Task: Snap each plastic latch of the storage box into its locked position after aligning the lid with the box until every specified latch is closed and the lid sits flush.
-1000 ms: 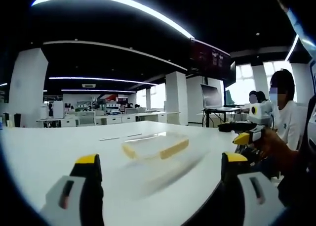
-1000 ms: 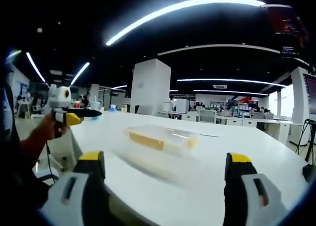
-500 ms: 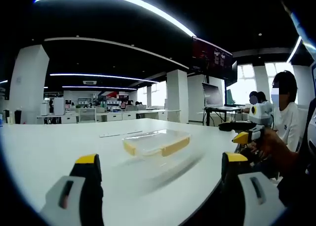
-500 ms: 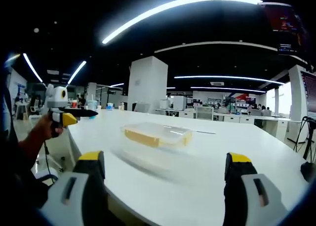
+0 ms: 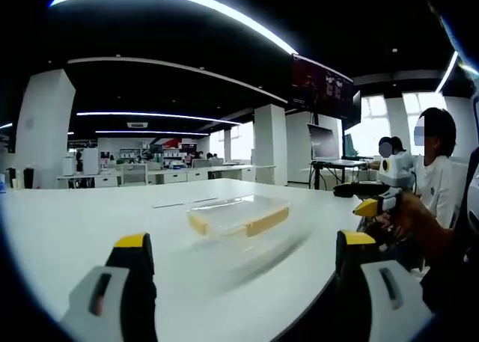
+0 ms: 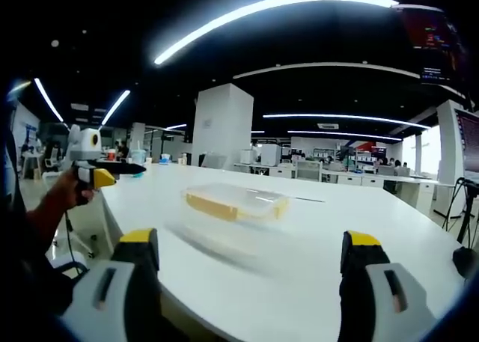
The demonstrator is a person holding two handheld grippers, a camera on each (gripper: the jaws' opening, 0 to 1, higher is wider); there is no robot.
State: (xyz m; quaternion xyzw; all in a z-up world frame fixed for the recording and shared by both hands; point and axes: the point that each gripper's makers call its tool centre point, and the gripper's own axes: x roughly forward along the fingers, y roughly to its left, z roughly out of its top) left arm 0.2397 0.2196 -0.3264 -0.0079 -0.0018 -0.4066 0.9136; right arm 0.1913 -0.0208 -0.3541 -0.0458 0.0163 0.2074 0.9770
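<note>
Resting on the white counter (image 5: 67, 230), the clear box (image 5: 238, 215) with yellow latches (image 5: 266, 221) lies well ahead of both claws, touched by neither; its transparent lid (image 5: 232, 205) is on top, though whether it sits flush cannot be told at this range. Left gripper view: the left claw (image 5: 245, 256) is spread wide, its yellow-tipped jaws rising at the bottom left and bottom right with nothing between them; the box lies beyond the gap, toward the middle of the counter; at the right edge the right claw (image 5: 358, 196) is held by a hand (image 5: 408, 216) off the counter's near edge; two seated people (image 5: 434, 166) are behind it. Right gripper view: the right claw (image 6: 247, 256) is likewise spread and empty; the box (image 6: 233, 203) lies ahead and slightly left of centre; at the left, the left claw (image 6: 120, 170) is held by a hand (image 6: 63, 196) beside the counter (image 6: 374, 215); its jaw spacing cannot be told from here.
</note>
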